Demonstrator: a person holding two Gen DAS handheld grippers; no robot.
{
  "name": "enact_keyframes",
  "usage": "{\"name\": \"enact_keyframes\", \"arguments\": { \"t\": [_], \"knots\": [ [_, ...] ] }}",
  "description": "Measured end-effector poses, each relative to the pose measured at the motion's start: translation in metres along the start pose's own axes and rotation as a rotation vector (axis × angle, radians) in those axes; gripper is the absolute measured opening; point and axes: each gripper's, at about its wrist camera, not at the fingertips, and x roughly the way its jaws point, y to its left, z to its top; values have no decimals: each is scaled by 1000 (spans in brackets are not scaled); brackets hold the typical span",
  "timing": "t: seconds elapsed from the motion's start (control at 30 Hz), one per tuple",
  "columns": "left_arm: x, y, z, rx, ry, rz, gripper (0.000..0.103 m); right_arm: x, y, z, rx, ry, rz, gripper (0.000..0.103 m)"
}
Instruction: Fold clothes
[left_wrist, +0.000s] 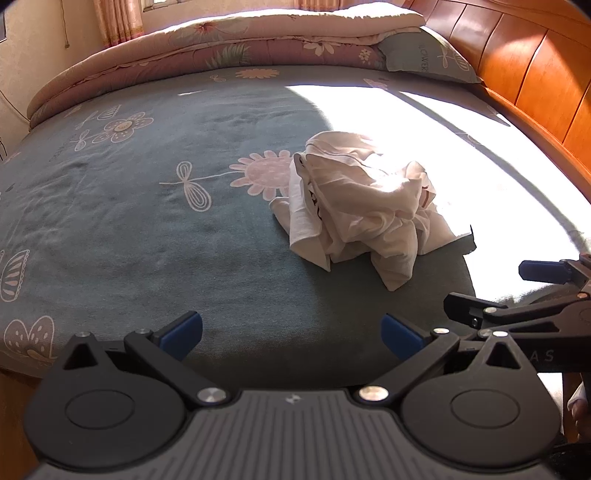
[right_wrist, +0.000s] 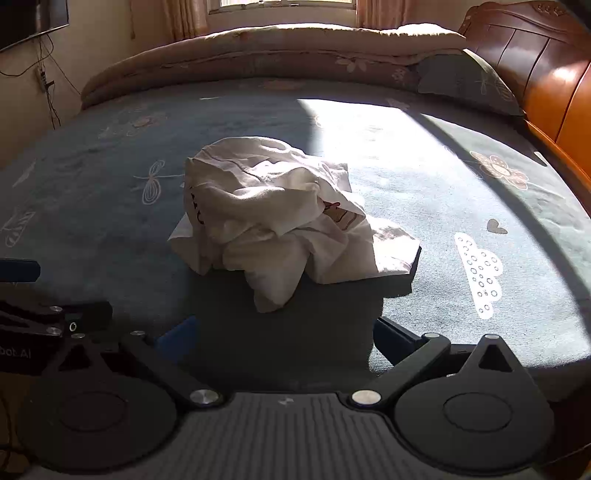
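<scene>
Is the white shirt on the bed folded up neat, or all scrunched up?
Scrunched up. The white shirt sits in a lumpy, wrinkled heap on the bed, not flat or squared.

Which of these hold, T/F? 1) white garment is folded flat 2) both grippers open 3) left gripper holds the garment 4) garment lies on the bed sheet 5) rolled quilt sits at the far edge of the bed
1) False. The white garment lies in a crumpled heap.
2) True. The left gripper and the right gripper both have their fingers spread wide.
3) False. The left gripper is empty and short of the garment.
4) True. It rests on the blue floral bed sheet, partly in sunlight.
5) True. The rolled quilt lies along the far edge, below the window.
</scene>
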Motion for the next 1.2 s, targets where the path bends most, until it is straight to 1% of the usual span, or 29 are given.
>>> {"name": "enact_keyframes", "arguments": {
  "t": [0.3, 0.53, 1.2],
  "knots": [
    [-2, 3, 1, -5, -9, -21, 102, -2, 0, 1, -4, 3, 2, 103],
    [-2, 0, -1, 3, -4, -3, 102, 2, 0, 0, -1, 4, 5, 103],
    [1, 1, 0, 4, 4, -9, 102, 2, -1, 0, 3, 17, 12, 103]
  ]
}}
